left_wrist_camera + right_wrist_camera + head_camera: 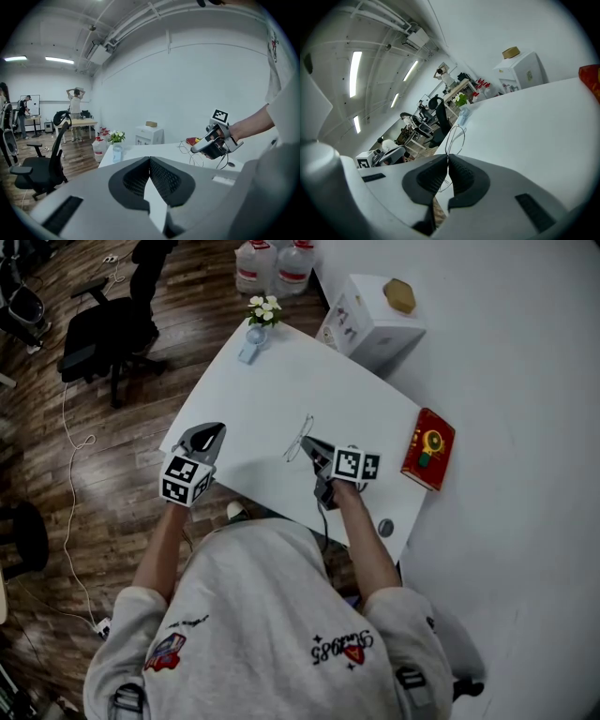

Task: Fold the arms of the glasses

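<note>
Glasses on worktop: we found right gripper pinched on one arm for folding; left gripper, left of glasses, closed, empty.

- the table lies open between the flower vase and the glasses; you can pass there.
- the red book crowds your right edge; the white box stands past the far corner.

White table, red-and-yellow book, brown wood floor, grey sweatshirt, black-and-white square markers on the right hand-held gripper.
</note>
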Available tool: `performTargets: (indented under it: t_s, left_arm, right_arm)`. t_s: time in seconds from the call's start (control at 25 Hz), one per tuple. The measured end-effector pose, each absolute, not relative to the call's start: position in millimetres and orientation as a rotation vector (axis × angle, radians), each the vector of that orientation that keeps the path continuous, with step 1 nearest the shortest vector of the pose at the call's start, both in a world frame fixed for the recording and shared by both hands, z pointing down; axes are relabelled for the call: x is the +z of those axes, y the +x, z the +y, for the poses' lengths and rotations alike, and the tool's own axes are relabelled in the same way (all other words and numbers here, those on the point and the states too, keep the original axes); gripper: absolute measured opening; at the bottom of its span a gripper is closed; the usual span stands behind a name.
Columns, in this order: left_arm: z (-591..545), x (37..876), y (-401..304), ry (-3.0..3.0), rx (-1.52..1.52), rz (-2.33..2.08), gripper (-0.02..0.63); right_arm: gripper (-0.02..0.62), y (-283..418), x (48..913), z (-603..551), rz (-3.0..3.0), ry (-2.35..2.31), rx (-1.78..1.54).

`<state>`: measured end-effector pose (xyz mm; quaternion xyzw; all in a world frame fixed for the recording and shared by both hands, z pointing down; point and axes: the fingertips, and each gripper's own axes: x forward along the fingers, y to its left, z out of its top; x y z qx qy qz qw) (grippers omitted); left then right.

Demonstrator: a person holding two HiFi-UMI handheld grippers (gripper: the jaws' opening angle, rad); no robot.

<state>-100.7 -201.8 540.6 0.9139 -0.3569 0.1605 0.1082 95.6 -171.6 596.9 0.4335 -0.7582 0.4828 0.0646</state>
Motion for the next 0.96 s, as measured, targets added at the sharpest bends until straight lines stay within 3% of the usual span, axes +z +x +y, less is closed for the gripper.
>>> performTargets:
  t_s: [0.96]
  left_arm:
    - [-193, 551, -97, 2.652, 0.441, -1.039, 0.005]
  right_arm:
    - [0.015, 89, 597, -163, -2.294, 1.301, 1.354]
